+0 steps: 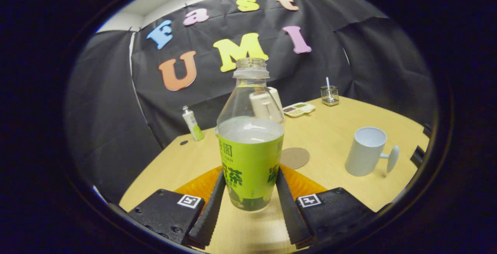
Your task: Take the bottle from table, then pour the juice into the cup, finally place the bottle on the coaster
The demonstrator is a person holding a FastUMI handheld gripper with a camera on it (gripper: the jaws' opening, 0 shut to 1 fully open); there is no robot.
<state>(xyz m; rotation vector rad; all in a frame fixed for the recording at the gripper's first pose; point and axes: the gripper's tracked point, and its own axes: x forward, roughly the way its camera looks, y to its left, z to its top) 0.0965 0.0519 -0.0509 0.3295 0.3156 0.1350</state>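
Note:
A clear plastic bottle with a green label and no cap stands upright between my two fingers, part full of pale juice. My gripper is shut on the bottle: both fingers press on the lower part of its label, and its base hangs a little above the wooden table. A round brown coaster lies on the table just beyond the bottle, slightly to its right. Farther right stands a white cup, upright, with its handle pointing right.
A small green and white tube stands at the table's far left edge. Behind the bottle are a white container, a small tray of snacks and a glass holder with a straw. The table's right edge curves close to the cup.

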